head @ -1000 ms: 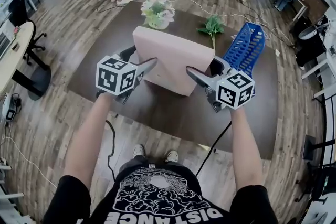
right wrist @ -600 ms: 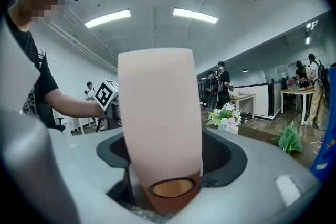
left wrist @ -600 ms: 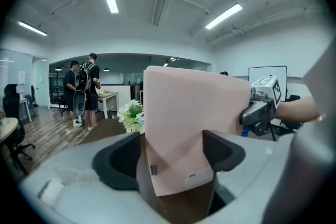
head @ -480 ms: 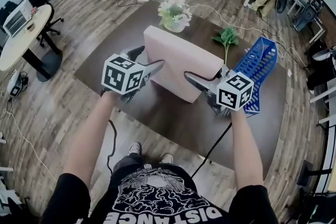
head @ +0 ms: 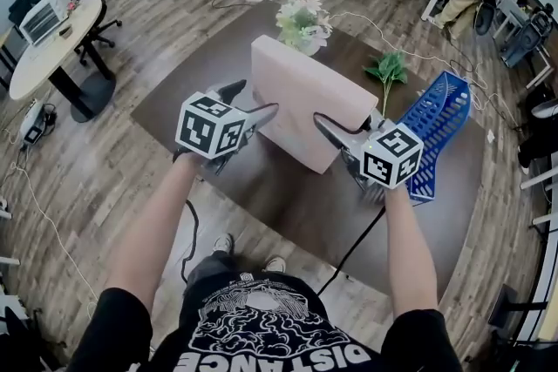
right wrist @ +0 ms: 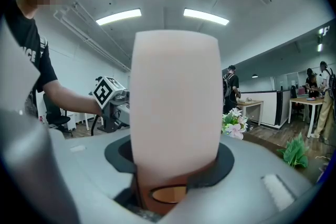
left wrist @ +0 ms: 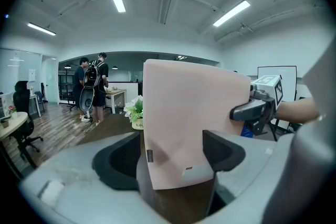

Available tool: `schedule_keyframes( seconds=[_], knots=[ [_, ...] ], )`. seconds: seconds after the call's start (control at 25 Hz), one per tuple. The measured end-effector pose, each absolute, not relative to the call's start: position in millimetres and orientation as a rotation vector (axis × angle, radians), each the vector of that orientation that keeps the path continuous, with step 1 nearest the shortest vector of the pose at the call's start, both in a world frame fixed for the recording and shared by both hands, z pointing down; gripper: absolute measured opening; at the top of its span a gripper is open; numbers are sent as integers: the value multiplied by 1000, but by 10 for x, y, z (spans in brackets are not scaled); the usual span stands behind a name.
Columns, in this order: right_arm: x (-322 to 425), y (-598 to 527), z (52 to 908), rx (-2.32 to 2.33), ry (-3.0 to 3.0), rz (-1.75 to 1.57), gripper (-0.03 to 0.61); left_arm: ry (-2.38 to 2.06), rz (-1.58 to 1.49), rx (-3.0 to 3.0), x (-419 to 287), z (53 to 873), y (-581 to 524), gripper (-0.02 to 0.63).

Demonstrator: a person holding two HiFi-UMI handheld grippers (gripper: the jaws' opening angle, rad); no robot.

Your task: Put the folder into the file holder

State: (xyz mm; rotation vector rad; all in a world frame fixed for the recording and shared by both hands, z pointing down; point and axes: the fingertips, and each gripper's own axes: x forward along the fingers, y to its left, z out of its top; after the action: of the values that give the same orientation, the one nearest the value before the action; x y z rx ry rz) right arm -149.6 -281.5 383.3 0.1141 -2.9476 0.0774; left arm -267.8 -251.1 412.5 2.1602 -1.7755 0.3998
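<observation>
Both forearms are stretched forward over the table (head: 288,205), roughly side by side, each gripper angled slightly downward and inward toward the other. The left gripper (head: 255,103) is clamped on the near left end of the pink folder (head: 305,96); in the left gripper view its dark pads (left wrist: 223,150) are seen pressed against the folder's two sides. The right gripper (head: 343,125) is set on the opposite end, its jaws having just been closing, and in the right gripper view the pads (right wrist: 119,157) are seen bearing on the folder from both sides.

The folder is held upright on its long edge between the two grippers, with its long axis running from one gripper to the other and its broad face tipped toward the person. Whether its lower edge touches the table cannot be told. A small tab and a red mark are seen near its lower corner, too small to be read.

The word "DISTANCE" is printed on the black shirt (head: 261,331). The blue file holder (head: 436,122) lies just beyond the right gripper, on its outer side. A pot of flowers (head: 302,20) stands beyond the folder; its lettering is partly hidden.
</observation>
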Motion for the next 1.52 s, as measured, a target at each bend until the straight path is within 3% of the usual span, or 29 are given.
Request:
schedule_keyframes(
  seconds=[0.48,1.52],
  knots=[
    [-1419,-2815,3826,252,-2946,-26,159,-1712,418,2205,-2570,4161,-2586,385],
    [-140,-2751,3825,1192,-2720,81,140,-1199,449,2564,-1321,4155,-3028,385]
  ],
)
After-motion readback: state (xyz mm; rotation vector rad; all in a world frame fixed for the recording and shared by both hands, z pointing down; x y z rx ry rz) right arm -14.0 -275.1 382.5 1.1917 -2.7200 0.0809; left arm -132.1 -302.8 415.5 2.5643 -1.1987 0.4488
